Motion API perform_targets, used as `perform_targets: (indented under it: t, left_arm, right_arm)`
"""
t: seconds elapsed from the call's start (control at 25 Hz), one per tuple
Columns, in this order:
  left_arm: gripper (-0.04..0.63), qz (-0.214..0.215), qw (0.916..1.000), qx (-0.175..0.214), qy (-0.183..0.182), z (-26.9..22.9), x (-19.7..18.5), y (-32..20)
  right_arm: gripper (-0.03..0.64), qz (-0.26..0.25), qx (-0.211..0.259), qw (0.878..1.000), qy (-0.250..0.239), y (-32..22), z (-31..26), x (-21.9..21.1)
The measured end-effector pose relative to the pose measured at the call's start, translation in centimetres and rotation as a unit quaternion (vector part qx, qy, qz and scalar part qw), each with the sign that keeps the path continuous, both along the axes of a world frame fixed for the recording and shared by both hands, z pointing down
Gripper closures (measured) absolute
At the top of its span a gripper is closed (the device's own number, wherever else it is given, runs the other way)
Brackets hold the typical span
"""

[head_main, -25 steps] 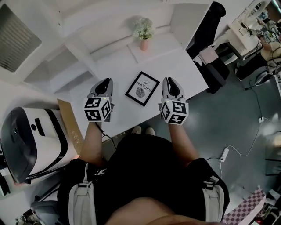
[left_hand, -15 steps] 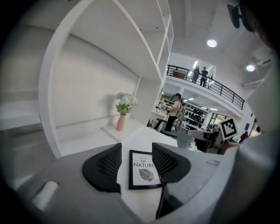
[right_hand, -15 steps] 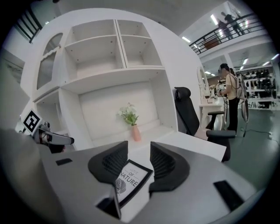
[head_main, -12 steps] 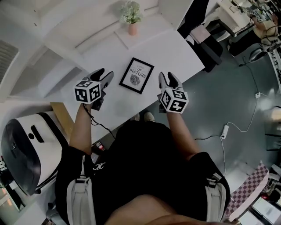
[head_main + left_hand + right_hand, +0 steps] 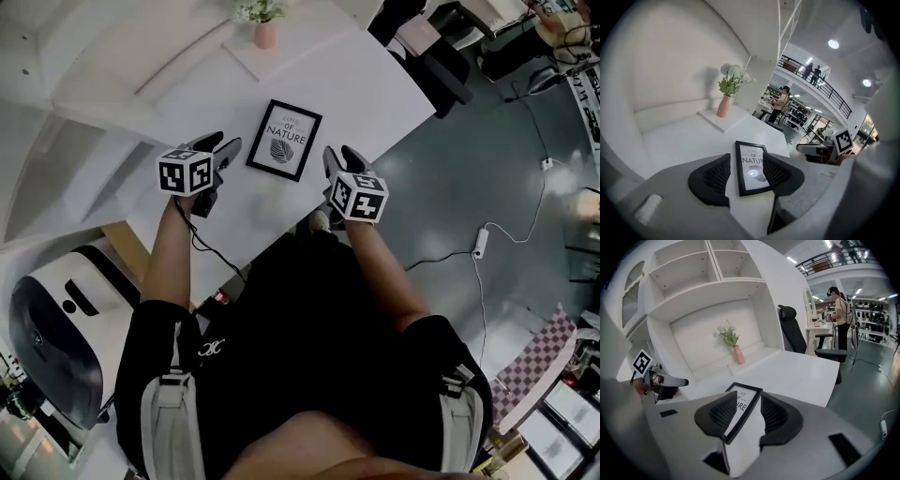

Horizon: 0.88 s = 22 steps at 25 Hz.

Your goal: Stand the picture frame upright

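Wide apart, the jaws of the left gripper (image 5: 746, 161), and wide apart too those of the right gripper (image 5: 743, 408); press on nothing. Hover low over the near edge of the white table (image 5: 375, 89), one at each side of the picture frame (image 5: 284, 140). Come near to it, the left one by its left edge and the right one by its lower right corner, but seem apart from it in the head view.

Just beyond the fingertips, lies flat and face up on the table, this frame. Has a black rim and a white sheet with a leaf drawing and the words "OF NATURE". Sits a little turned against the table edge. Shows through the gap of each pair of jaws, farther on and not between the pads.

Farther back, stands upright on a low raised step of the table: a small pink vase (image 5: 724, 105) with white flowers and green leaves. Well apart from the frame.

Behind the vase, rises a white shelf unit (image 5: 693, 273) with open compartments. At the right end of the table, stands a dark office chair (image 5: 792, 329) on the grey floor.

Far behind, in the hall, stands a person (image 5: 841, 310) by a desk.
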<state>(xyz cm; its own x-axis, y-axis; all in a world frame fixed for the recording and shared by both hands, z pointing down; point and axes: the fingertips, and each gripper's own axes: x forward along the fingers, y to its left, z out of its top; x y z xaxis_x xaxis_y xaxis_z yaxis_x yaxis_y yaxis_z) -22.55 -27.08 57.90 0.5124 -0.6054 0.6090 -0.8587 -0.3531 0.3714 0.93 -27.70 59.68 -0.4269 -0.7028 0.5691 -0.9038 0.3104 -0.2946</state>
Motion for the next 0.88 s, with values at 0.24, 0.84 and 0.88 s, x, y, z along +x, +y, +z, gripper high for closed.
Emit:
perform_targets:
  t: [0.24,0.84,0.88]
  left_arm:
    - [0.383,0.002,0.999,-0.031,0.031,3.4,-0.4,-2.1]
    - [0.383,0.029,0.9916,-0.096,0.081,7.9,-0.3,-3.4]
    - [0.383,0.033,0.9913,-0.098,0.082,8.1,-0.2,-3.3]
  right_arm:
    - [0.469,0.0,-0.037,0.999,-0.001,-0.4,3.2,-2.1]
    - [0.471,0.025,-0.119,0.993,0.007,-2.7,9.6,-4.7]
    - [0.471,0.025,-0.123,0.992,0.009,-2.8,9.8,-4.8]
